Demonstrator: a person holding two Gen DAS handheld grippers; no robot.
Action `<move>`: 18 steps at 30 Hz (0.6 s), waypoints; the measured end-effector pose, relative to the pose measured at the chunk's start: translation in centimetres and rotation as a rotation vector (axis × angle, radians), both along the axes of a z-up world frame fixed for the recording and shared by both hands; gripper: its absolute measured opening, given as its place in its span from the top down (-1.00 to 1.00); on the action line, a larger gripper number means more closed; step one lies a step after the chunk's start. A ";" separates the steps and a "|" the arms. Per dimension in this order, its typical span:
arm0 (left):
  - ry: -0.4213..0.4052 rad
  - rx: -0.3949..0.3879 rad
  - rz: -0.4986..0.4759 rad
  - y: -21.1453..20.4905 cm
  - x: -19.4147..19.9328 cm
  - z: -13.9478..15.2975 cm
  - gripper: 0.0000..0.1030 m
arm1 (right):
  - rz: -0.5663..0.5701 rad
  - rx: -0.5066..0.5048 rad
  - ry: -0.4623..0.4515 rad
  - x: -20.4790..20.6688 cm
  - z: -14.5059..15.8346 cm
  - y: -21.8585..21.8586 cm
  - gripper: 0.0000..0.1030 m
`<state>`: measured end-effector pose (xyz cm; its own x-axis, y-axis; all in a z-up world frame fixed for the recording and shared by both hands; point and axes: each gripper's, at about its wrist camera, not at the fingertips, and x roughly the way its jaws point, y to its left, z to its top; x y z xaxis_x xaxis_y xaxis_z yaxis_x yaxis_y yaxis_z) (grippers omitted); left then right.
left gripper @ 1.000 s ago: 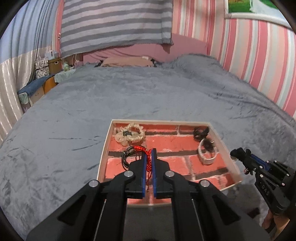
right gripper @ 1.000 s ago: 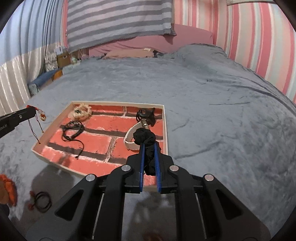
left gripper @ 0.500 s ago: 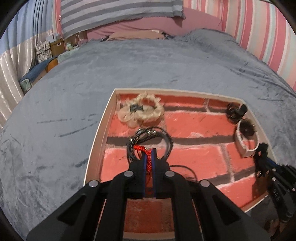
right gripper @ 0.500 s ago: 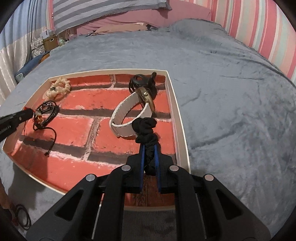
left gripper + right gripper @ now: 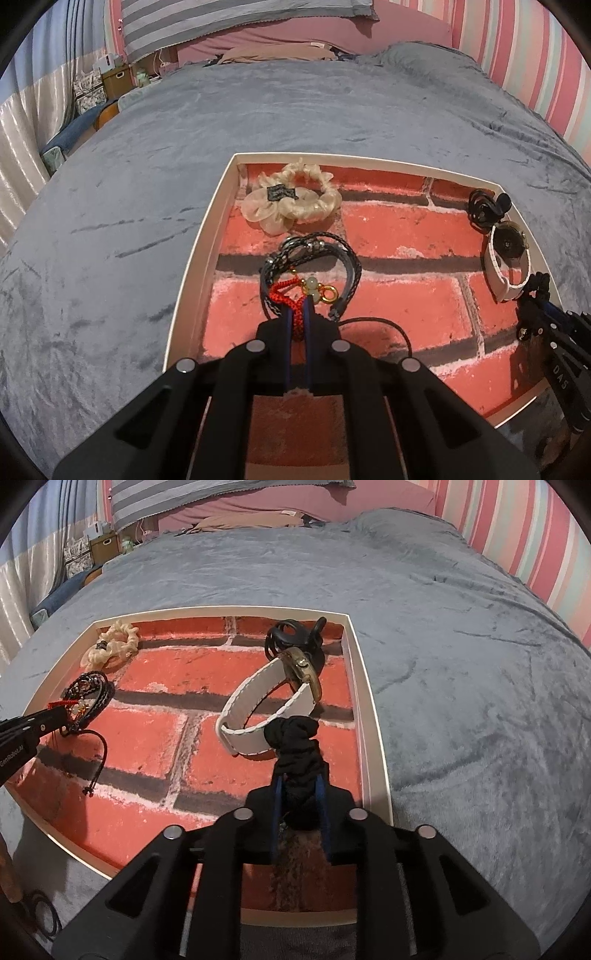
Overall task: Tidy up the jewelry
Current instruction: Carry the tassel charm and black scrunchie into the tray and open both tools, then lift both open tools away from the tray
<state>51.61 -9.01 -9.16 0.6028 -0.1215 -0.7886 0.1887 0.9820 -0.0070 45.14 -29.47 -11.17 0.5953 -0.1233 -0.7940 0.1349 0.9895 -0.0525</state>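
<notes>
Both our grippers over the tray (image 5: 192,280)

Left fingers (image 5: 287,321) pinch the red cord (image 5: 284,295); right fingers (image 5: 276,786) have just been loosening around the black scrunchie (image 5: 299,749); only our right view shows a black loop (image 5: 46,915) on the bed (image 5: 461,664).

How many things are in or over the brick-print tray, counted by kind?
Scrunchies: 2 (cream scrunchie, black scrunchie)
Bracelets: 2 (black braided bracelet, red cord bracelet)
Watch: 1
Black hair accessory: 1
Total: 6
</notes>
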 end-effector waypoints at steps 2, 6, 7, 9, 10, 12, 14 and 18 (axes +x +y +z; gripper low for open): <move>-0.004 -0.009 0.004 0.3 -0.2 0.3 0.87 | 0.011 0.001 0.004 -0.2 0.1 0.0 0.39; -0.009 -0.026 0.011 0.8 -0.7 1.1 0.85 | 0.021 0.019 -0.029 -1.2 1.2 -0.1 0.15; -0.016 -0.030 0.013 1.0 -0.9 1.5 0.73 | 0.027 0.024 -0.042 -1.6 1.6 -0.2 0.10; -0.041 -0.030 0.020 1.1 -1.4 2.2 0.17 | 0.038 0.031 -0.065 -2.1 2.4 -0.3 -0.05; -0.068 -0.024 0.024 1.1 -1.8 2.7 -0.11 | 0.041 0.029 -0.074 -2.3 2.7 -0.3 -0.13; -0.087 -0.023 0.012 0.8 -2.2 3.3 -0.11 | 0.047 0.022 -0.084 -2.6 3.3 -0.4 -0.17; -0.085 -0.026 -0.004 0.5 -2.6 3.7 -0.11 | 0.053 0.022 -0.090 -2.9 3.7 -0.4 -0.23; -0.116 -0.045 -0.025 0.5 -4.0 5.0 -0.29 | 0.053 0.015 -0.123 -3.8 5.0 -0.5 -0.47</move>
<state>47.60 -8.50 -4.16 0.6861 -0.1713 -0.7070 0.2153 0.9762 -0.0276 41.31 -29.98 -6.14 0.6936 -0.0776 -0.7162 0.0867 0.9960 -0.0240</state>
